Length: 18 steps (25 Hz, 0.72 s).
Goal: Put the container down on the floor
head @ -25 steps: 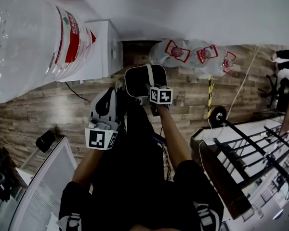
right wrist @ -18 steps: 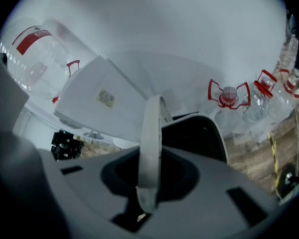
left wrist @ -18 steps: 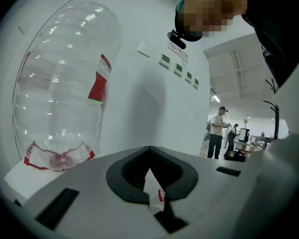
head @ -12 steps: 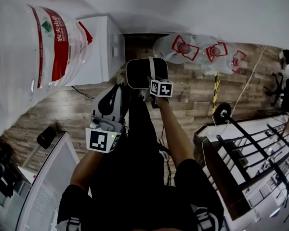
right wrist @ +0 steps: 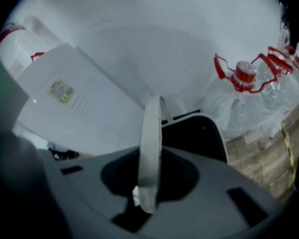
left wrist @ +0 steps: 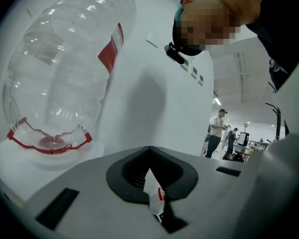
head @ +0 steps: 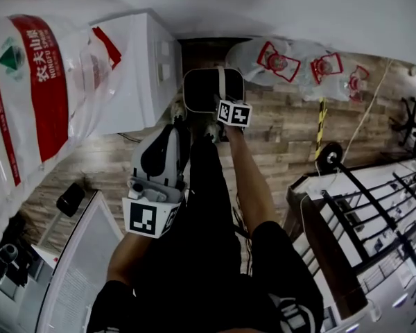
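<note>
R hand-held gripper (right wrist: 148, 183) clamps container (head: 202, 92) by handle (right wrist: 150, 143).

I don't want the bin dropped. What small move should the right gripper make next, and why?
Probably lower it straight down with the jaws closed. The right gripper is shut on the handle of the container. The handle stands upright, so the container seems to hang above the wood floor.

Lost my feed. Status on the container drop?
Right tool shut on container handle; left tool shut. Container hangs over wood floor. Water bottles, white cabinet close beside.
</note>
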Tool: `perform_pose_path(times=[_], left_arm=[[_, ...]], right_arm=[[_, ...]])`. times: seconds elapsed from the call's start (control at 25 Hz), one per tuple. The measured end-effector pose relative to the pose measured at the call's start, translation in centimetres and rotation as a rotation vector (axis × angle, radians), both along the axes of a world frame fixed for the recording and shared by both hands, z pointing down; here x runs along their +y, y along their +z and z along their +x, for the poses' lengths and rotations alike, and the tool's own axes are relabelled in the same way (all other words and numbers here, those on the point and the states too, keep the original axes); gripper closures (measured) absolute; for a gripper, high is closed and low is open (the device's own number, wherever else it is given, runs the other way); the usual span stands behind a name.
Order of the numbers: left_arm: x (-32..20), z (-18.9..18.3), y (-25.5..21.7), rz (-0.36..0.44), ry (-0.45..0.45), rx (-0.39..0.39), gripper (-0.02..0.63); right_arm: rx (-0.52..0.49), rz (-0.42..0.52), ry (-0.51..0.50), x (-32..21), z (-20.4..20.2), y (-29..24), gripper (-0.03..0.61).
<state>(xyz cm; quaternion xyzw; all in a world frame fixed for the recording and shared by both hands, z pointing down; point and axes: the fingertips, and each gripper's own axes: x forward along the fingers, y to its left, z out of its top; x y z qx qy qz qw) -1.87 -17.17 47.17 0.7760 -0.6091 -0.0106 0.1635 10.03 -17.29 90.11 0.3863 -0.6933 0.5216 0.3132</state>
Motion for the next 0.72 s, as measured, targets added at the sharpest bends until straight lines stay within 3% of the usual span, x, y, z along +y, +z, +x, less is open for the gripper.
perform_pose_path(times=[0.72], left_arm=[[0.6,-0.7,2.7,-0.036,-0.021,0.009,0.586]], right_arm=[[0.015,0.001,-0.049,-3.5,-2.9,12.2,0.503]])
